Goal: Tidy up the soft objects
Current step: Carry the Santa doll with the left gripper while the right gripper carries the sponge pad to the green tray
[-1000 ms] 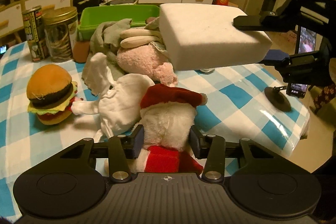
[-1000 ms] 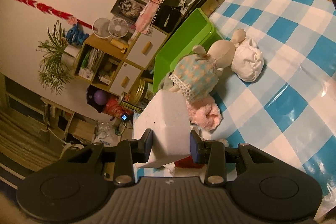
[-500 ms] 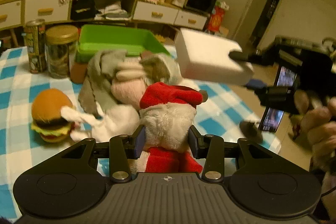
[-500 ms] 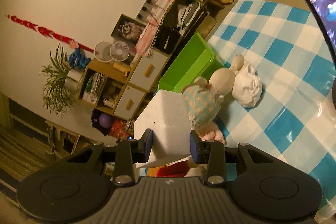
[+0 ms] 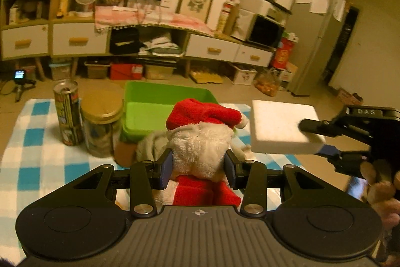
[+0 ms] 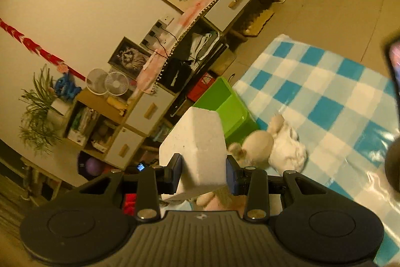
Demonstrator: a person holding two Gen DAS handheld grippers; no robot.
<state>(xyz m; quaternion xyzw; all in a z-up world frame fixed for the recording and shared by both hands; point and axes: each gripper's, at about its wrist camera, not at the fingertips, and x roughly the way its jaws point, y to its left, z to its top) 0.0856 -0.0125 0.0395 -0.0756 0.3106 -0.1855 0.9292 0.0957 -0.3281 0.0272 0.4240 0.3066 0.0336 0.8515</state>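
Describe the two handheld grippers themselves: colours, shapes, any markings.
Both are matt black plastic. Each has a ribbed body flanked by two round discs, angular linkage arms with silver rivets, and blue-edged fingers. A small cross-shaped emblem marks the left gripper, a similar small emblem the right gripper. Seen side-on from the left wrist view, the right one carries raised lettering.

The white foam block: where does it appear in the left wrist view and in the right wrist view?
Left wrist view: white foam block at the right, pinched by the right gripper.
Right wrist view: lower centre, between the gripper's jaws.
Shared landmark: green bin.
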